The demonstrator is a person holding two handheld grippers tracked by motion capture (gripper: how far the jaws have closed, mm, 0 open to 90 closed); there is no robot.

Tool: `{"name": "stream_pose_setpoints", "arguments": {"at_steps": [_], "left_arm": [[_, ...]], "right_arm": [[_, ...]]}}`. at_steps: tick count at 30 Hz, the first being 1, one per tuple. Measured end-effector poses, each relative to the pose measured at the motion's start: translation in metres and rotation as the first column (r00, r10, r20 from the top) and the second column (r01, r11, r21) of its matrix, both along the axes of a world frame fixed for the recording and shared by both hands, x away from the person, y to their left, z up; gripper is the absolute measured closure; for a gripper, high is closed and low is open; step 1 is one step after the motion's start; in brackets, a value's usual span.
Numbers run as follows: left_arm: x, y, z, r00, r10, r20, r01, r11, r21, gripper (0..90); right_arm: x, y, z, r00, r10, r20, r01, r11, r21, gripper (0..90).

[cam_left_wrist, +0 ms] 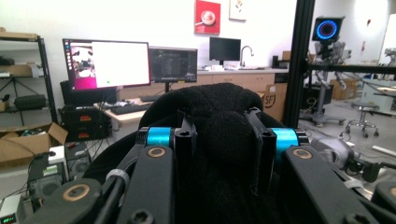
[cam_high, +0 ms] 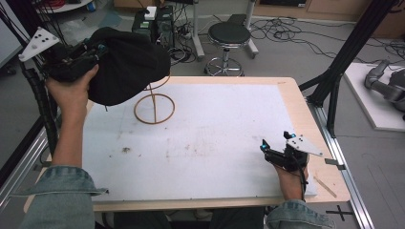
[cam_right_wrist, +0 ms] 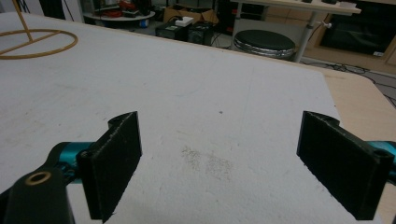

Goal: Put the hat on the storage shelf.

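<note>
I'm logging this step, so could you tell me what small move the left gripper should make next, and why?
Probably lower the black hat a little onto the stand. The left gripper has its jaws shut on the hat, which hangs raised over the stand's top; the ring base is on the table. The right gripper rests open and apart.

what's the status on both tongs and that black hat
Left tongs shut on black hat, raised over wire stand. Right tongs open, low over table.
</note>
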State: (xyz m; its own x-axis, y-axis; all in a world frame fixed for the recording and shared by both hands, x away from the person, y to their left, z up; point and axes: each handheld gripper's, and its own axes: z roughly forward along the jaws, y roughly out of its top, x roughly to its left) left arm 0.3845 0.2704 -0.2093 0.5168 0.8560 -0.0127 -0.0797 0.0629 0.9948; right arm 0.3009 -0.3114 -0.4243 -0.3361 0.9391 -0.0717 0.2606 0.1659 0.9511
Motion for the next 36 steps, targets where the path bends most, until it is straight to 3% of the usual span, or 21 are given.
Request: {"name": "stream_pose_setpoints", "arguments": {"at_steps": [15,25,36], "left_arm": [[0.03,-0.015,-0.024,0.9969,0.019,-0.077,-0.017,0.9994,0.03,69.4],[0.05,-0.029,-0.04,0.989,0.043,-0.142,-0.029,0.9946,0.1,69.0],[0.06,-0.038,-0.05,0.9838,0.038,-0.175,-0.017,0.9927,0.12,68.4]], "right_arm": [[0.0,0.001,0.0,1.0,0.003,-0.006,-0.003,1.0,-0.002,13.6],[0.0,0.001,0.0,0.9999,0.01,-0.004,-0.01,1.0,-0.008,13.7],[0.001,0.002,-0.001,0.9999,0.014,-0.005,-0.014,1.0,-0.014,13.6]]}}
